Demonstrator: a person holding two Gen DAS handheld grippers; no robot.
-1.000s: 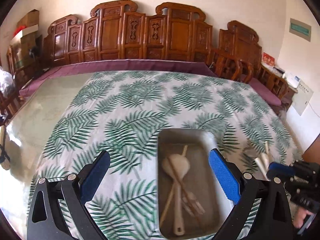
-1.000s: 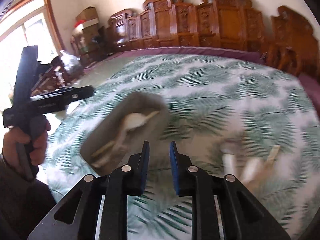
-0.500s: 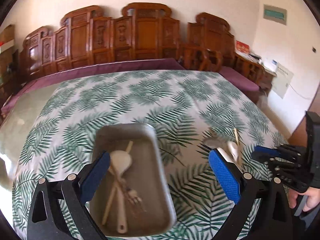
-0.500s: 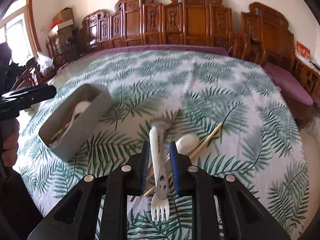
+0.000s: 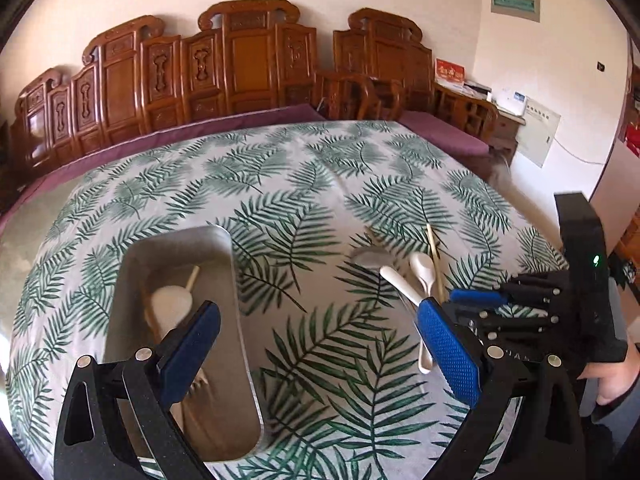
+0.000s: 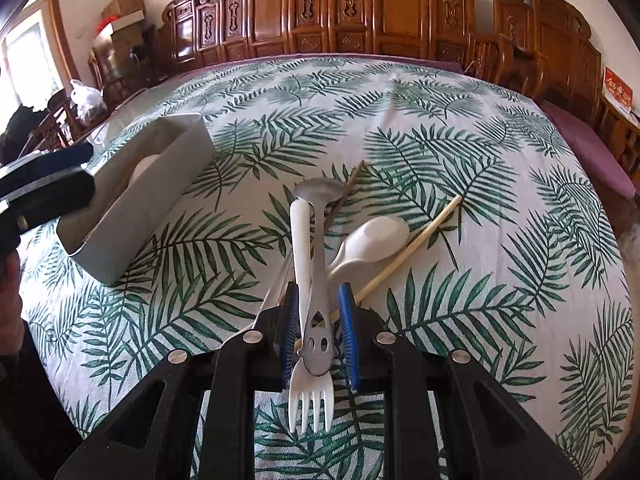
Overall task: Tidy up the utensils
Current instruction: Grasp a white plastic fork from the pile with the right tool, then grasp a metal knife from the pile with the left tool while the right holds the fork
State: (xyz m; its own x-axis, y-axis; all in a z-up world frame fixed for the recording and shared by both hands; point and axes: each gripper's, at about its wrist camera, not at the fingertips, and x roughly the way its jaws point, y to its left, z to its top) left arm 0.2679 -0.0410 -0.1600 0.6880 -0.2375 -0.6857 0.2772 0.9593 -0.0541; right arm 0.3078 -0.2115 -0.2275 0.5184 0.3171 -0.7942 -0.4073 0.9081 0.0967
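Note:
My right gripper [image 6: 319, 320] hangs low over a loose pile on the leaf-print tablecloth. Its blue pads stand a narrow gap apart, astride the handles of a white plastic fork [image 6: 301, 240] and a metal spoon [image 6: 320, 192]; no squeeze shows. A white ceramic spoon [image 6: 372, 236], a pale chopstick [image 6: 416, 236] and a dark chopstick [image 6: 348, 184] lie beside them. The grey metal tray [image 6: 132, 208] sits to the left. My left gripper [image 5: 316, 306] is wide open and holds nothing, above the tray [image 5: 236, 280], which holds a white spoon [image 5: 172, 304] and other utensils.
Carved wooden chairs [image 6: 400, 12] with purple cushions ring the table's far side. Boxes and a plastic bag [image 6: 86, 98] stand at the far left. A hand [image 5: 612, 384] holds the right tool near the table's right edge.
The left wrist view swung right, so the tray slid from its right side to its left. My right gripper came down over the pile, and the fork and spoon handles now lie between its pads.

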